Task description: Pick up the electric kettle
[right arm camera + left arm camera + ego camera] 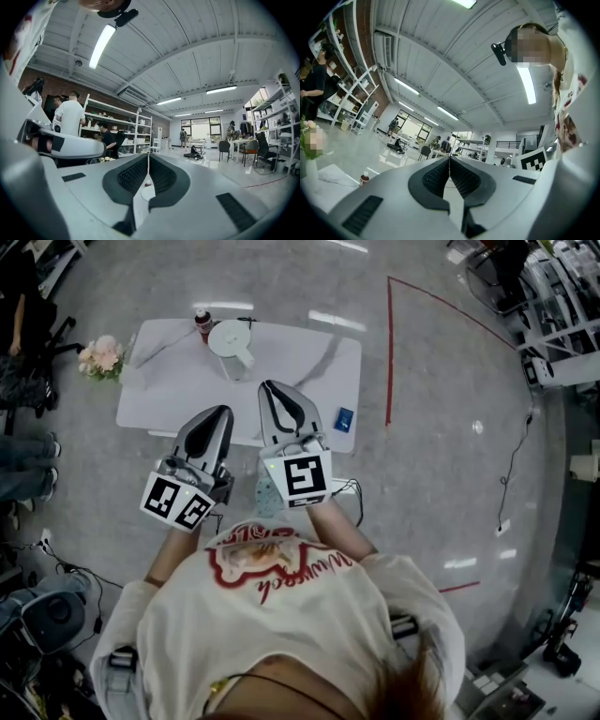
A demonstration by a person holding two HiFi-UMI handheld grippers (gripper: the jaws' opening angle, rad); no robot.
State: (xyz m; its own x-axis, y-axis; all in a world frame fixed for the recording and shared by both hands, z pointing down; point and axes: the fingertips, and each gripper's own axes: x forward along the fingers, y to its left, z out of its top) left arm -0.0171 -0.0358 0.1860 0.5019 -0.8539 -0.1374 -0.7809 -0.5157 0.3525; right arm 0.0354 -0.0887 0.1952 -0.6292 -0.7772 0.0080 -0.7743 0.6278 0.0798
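The electric kettle [232, 343], white with a round lid, stands at the far middle of a white table [305, 367] in the head view. Both grippers hover over the table's near edge, pointing toward it. My left gripper [223, 412] is shut, its dark pads meeting with nothing between them [449, 160]. My right gripper [267, 387] is also shut and empty [148, 157], its tip a little short of the kettle. Neither touches the kettle.
A red-capped bottle [202, 322] stands just left of the kettle, also visible in the left gripper view [364, 178]. Flowers [101, 357] sit off the table's left end. A blue card [343, 418] lies at the near right corner. Red floor tape [389, 352] runs to the right.
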